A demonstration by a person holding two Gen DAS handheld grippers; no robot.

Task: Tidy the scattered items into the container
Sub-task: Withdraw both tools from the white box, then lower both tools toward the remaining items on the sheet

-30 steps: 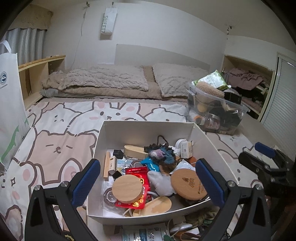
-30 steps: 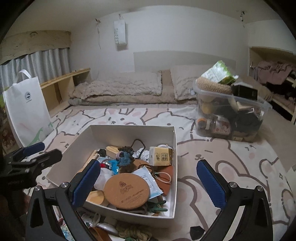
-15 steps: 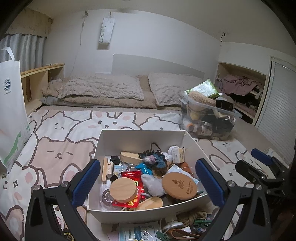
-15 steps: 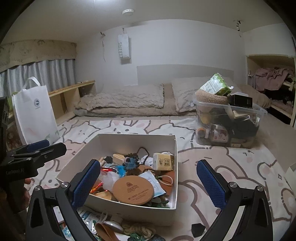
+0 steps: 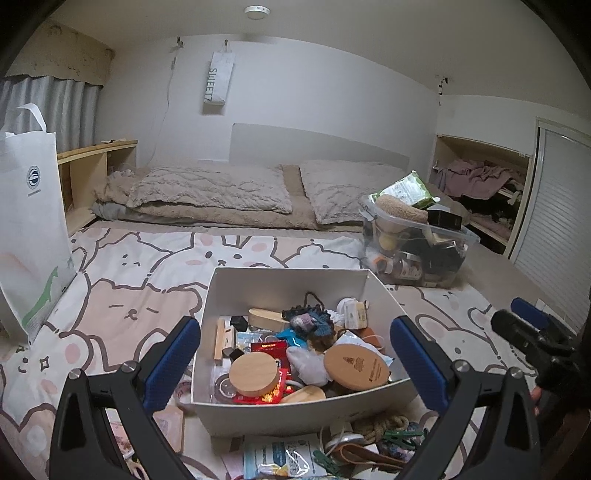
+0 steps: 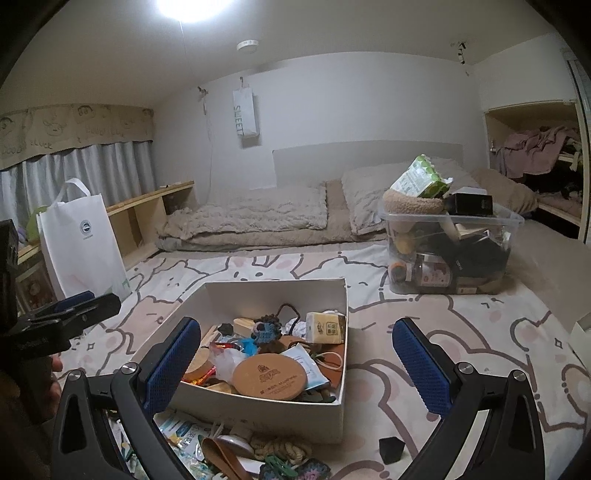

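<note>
A: Where's the white box [image 5: 291, 280] now, and what has changed?

B: It sits on the cartoon-animal blanket [image 5: 147, 295], straight ahead of both tools. Against a second ago, both cameras have tipped upward: the ceiling light [image 6: 188, 7] and the smoke detector [image 5: 256, 10] have come into view, and the box lies lower in each picture. Its contents look unmoved.

A: What's in it?

B: Two round wooden lids [image 5: 254, 373] [image 5: 356, 367], a red packet [image 5: 269, 347] under the left one, a dark blue crocheted piece [image 5: 308, 320], a wooden brush [image 5: 267, 316], a small cream carton [image 6: 325, 326] against the right wall, and a black cube [image 5: 238, 323].

A: And outside it?

B: Along the near wall lie a coil of rope [image 5: 380, 424], green clothes pegs [image 5: 399, 435], a brown leather strap [image 6: 221, 458], a printed sachet [image 5: 280, 456] and another black cube [image 6: 391, 448] to the right.

A: The tools?

B: The left tool [image 5: 295, 362] is spread wide with nothing between its blue pads [image 5: 171, 362]. The right tool [image 6: 299, 363] is equally wide and holds nothing either. Each shows at the edge of the other's view.

A: Beyond that?

B: A clear plastic bin [image 6: 447, 251] stands well apart to the right, crammed with jars, a black box [image 6: 472, 205] and a green pack [image 6: 421, 179] on top. A white tote bag [image 6: 83, 243] stands to the left, with grey pillows [image 5: 210, 188] at the bed's head.
</note>
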